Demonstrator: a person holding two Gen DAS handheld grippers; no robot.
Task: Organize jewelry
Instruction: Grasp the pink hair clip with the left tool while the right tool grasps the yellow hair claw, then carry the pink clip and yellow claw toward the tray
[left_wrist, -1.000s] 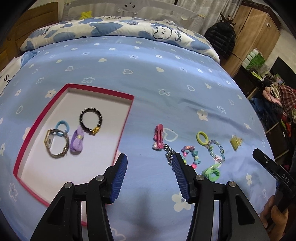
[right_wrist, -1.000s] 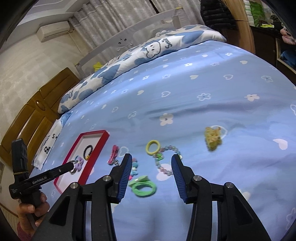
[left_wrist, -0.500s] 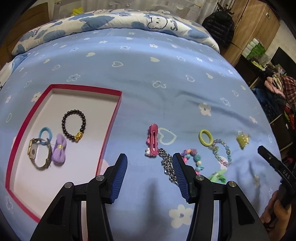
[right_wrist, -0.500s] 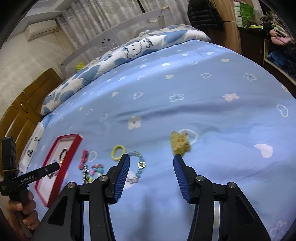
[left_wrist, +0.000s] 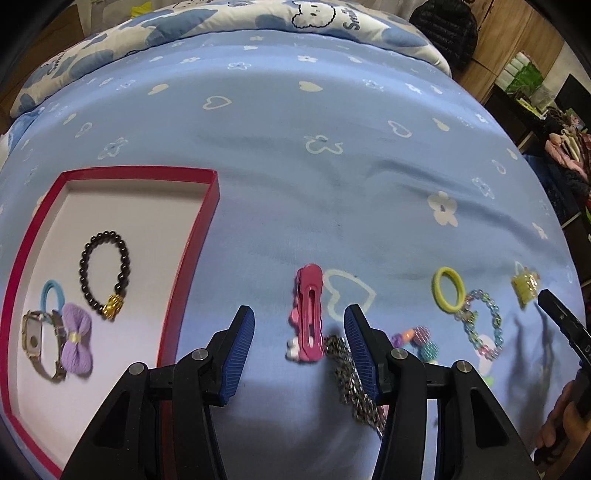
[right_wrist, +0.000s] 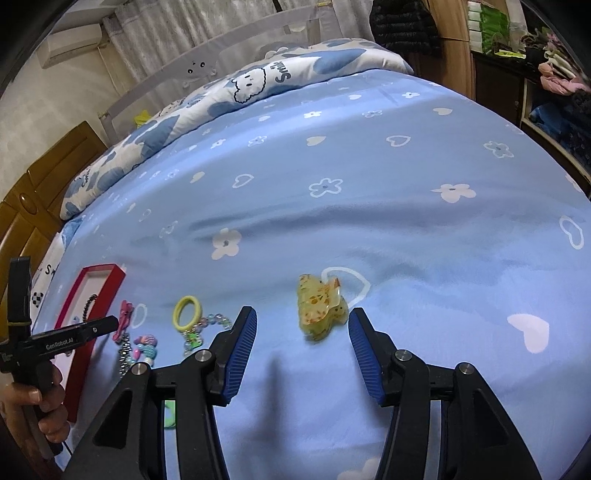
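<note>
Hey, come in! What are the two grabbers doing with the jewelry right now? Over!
Left gripper open over pink hair clip. Right gripper open, jaws just widened, lined up on yellow claw clip. Neither held. Silver chain lies beside the pink clip.

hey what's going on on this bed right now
A person is sorting jewelry on the blue bedsheet with a gripper in each hand. The red tray already holds a dark bead bracelet, a watch, a purple bow and a blue hair tie. The open left gripper frames a pink hair clip; the open right gripper frames a yellow claw clip. Neither is gripped yet.
</note>
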